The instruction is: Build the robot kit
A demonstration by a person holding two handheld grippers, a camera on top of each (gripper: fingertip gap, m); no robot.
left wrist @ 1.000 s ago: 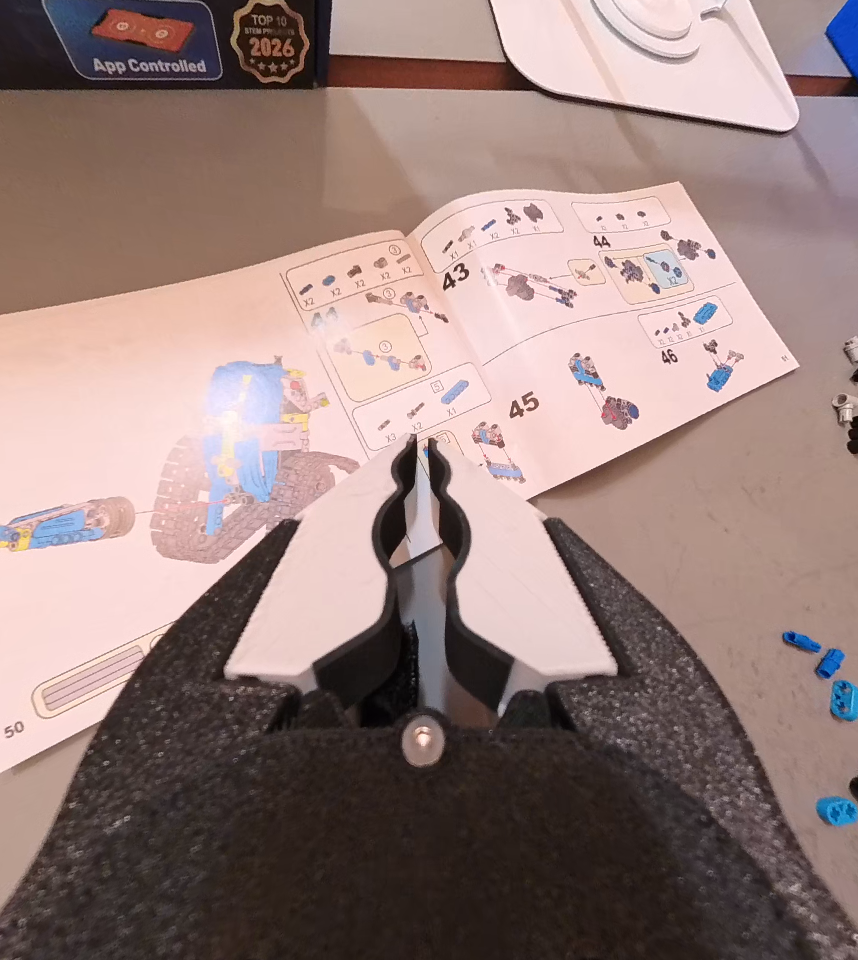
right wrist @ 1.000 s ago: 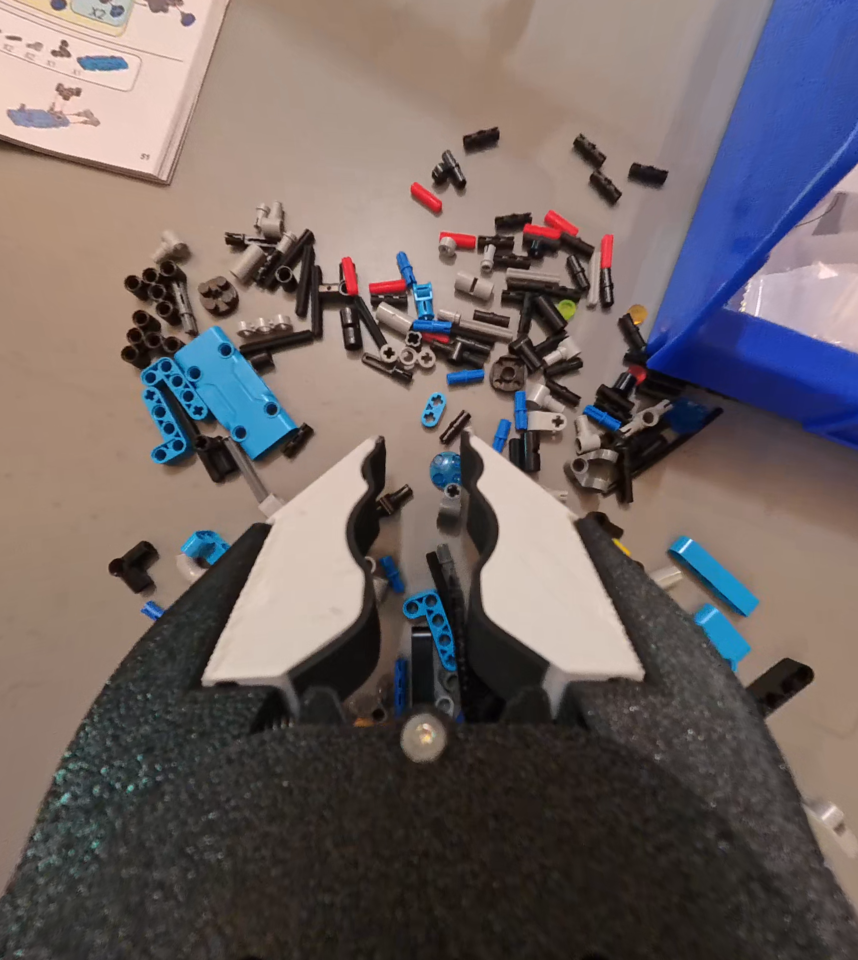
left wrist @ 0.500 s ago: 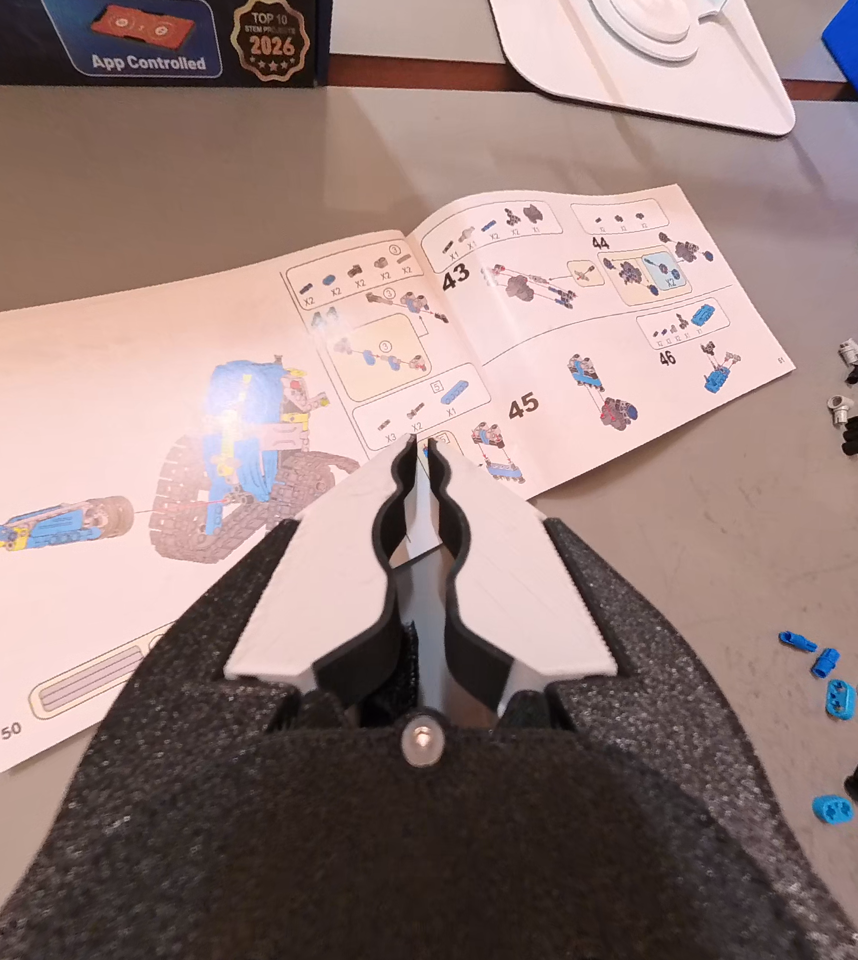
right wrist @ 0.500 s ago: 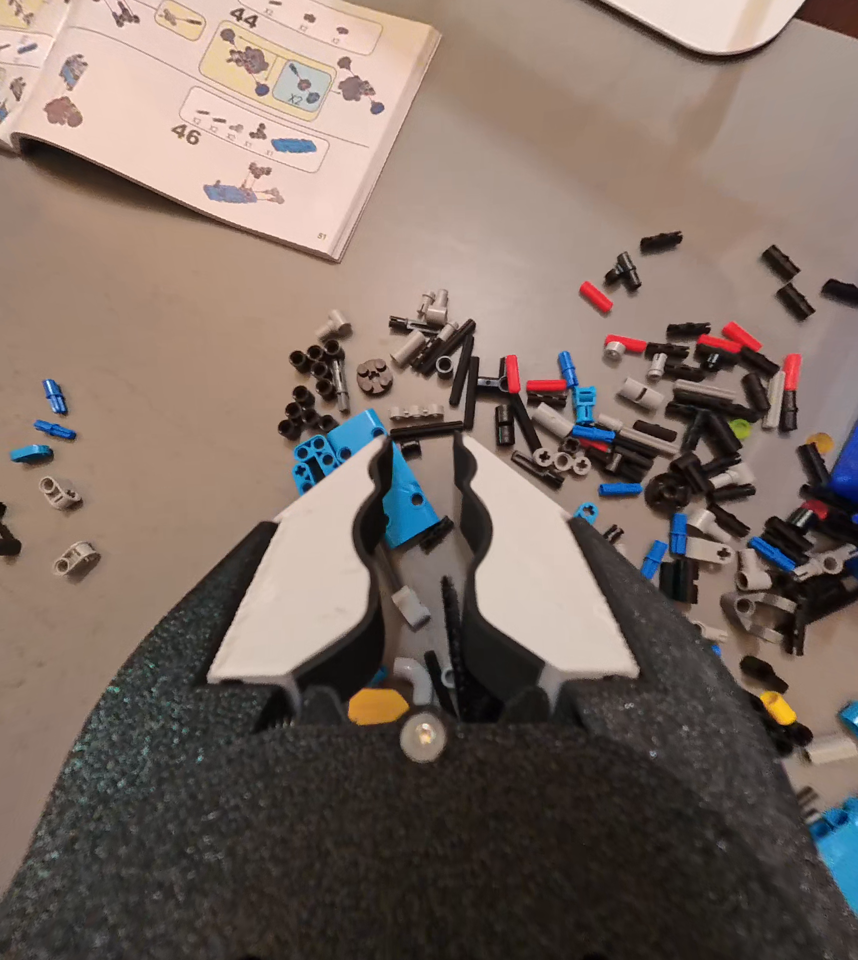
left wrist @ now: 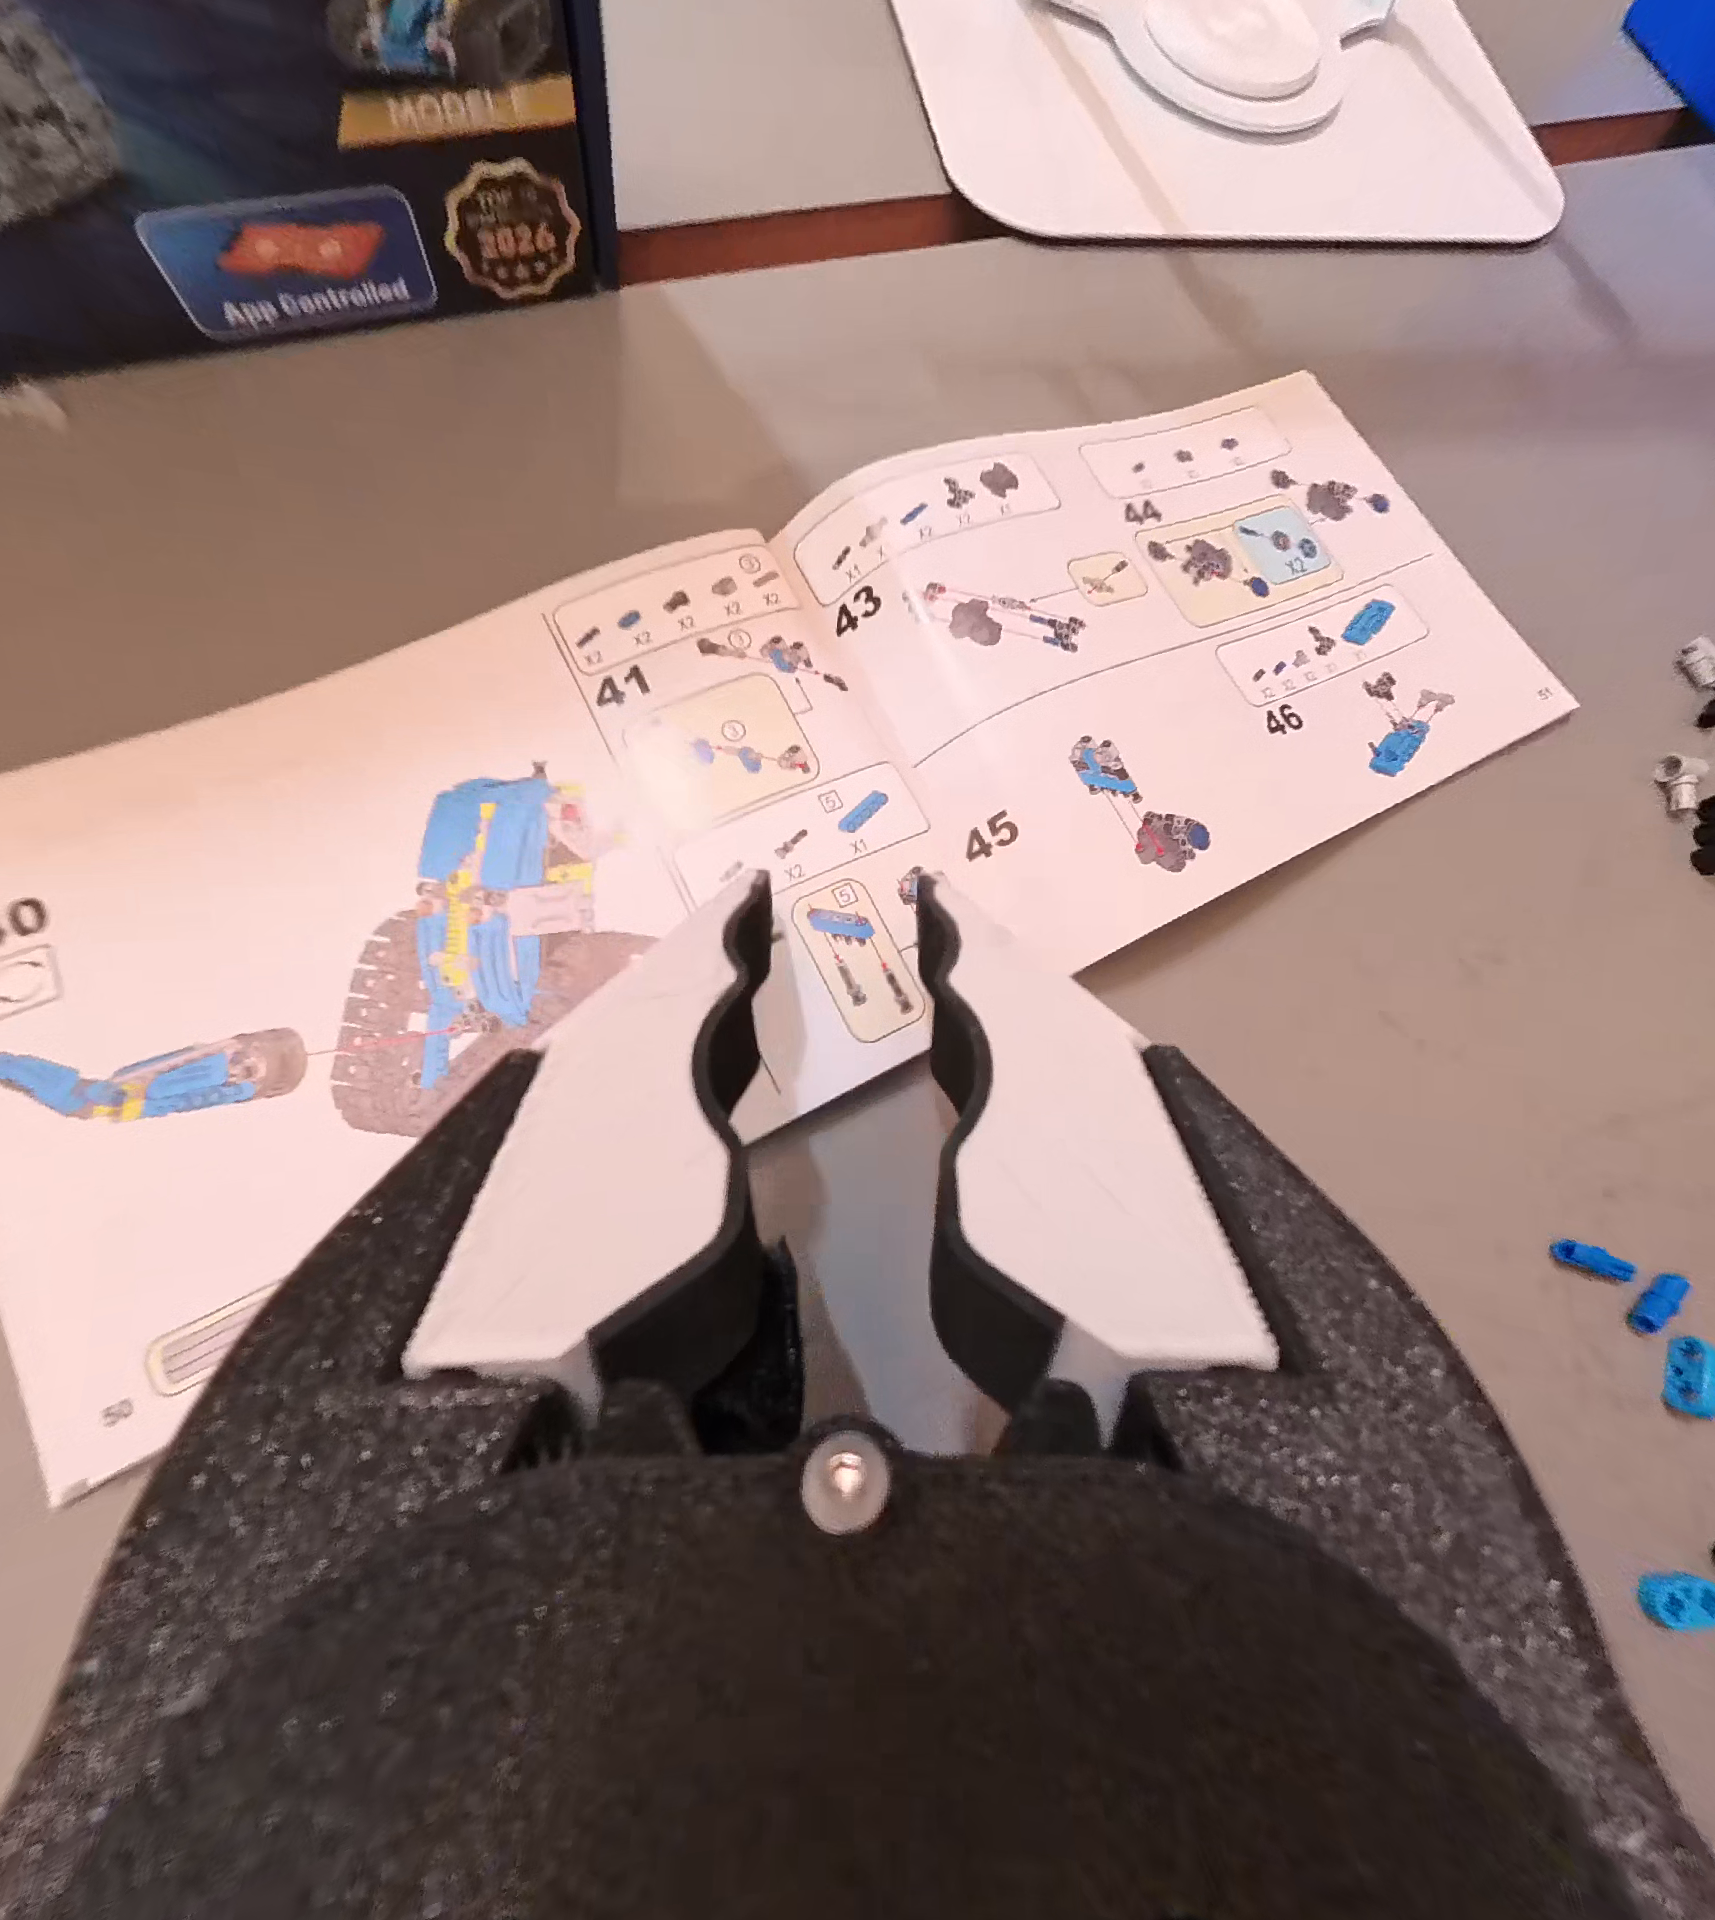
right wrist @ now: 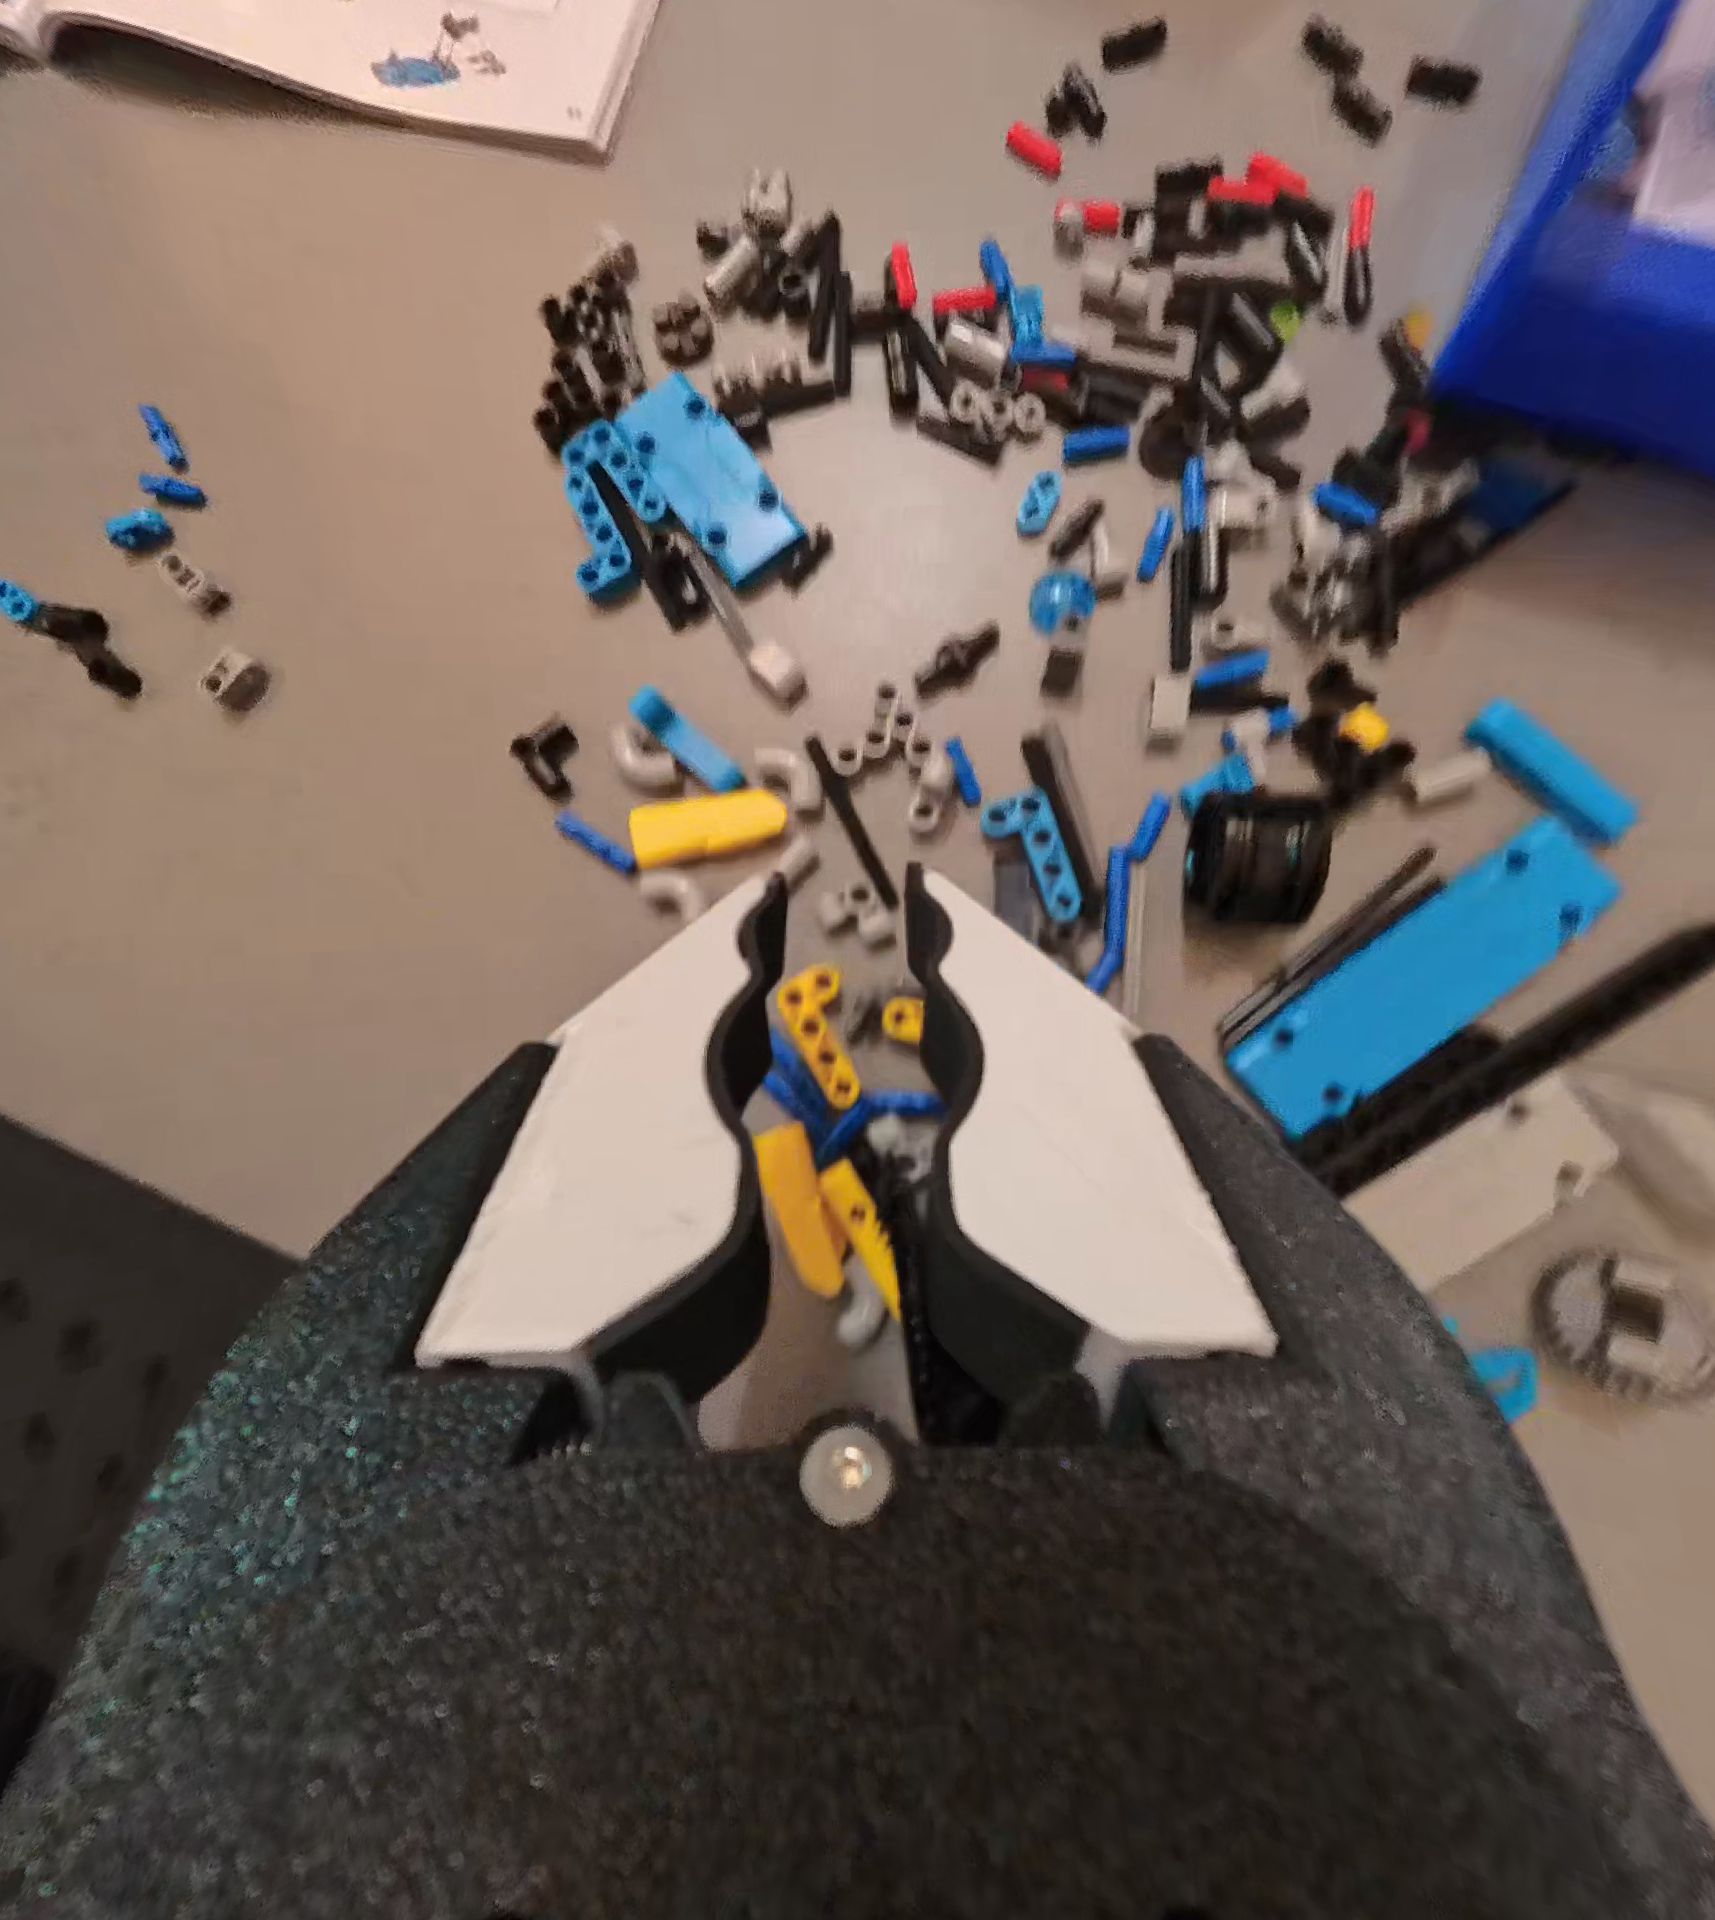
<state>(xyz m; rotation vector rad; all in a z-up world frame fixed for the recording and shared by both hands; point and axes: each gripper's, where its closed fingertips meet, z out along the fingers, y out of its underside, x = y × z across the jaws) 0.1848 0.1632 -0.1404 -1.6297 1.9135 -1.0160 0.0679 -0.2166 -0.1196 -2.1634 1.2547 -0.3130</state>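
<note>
My left gripper [left wrist: 840,894] is open and empty above the near edge of an open instruction booklet [left wrist: 624,810] that lies flat on the grey table [left wrist: 1352,1039]. My right gripper [right wrist: 845,896] is open and empty, held above a spread of small building-toy parts [right wrist: 1040,436] in black, grey, red and blue. Yellow beams [right wrist: 817,1029] and blue pins lie on the table between its fingers. A yellow panel [right wrist: 705,826] and a black wheel [right wrist: 1256,854] lie just ahead of it. A long blue panel [right wrist: 1424,977] lies to its right.
A dark product box [left wrist: 240,156] and a white tray [left wrist: 1248,135] stand at the back. A blue bin [right wrist: 1663,260] stands at the right of the parts. A small group of loose parts [right wrist: 126,561] lies apart on the left. The booklet's corner [right wrist: 520,83] shows at the top. The black wheel [right wrist: 1256,854] is about 7 centimetres from my right fingertips and 45 centimetres from my left.
My left gripper has opened and lifted back a little over the booklet. My right gripper has pulled back toward me, so parts nearer the table's front edge show.
</note>
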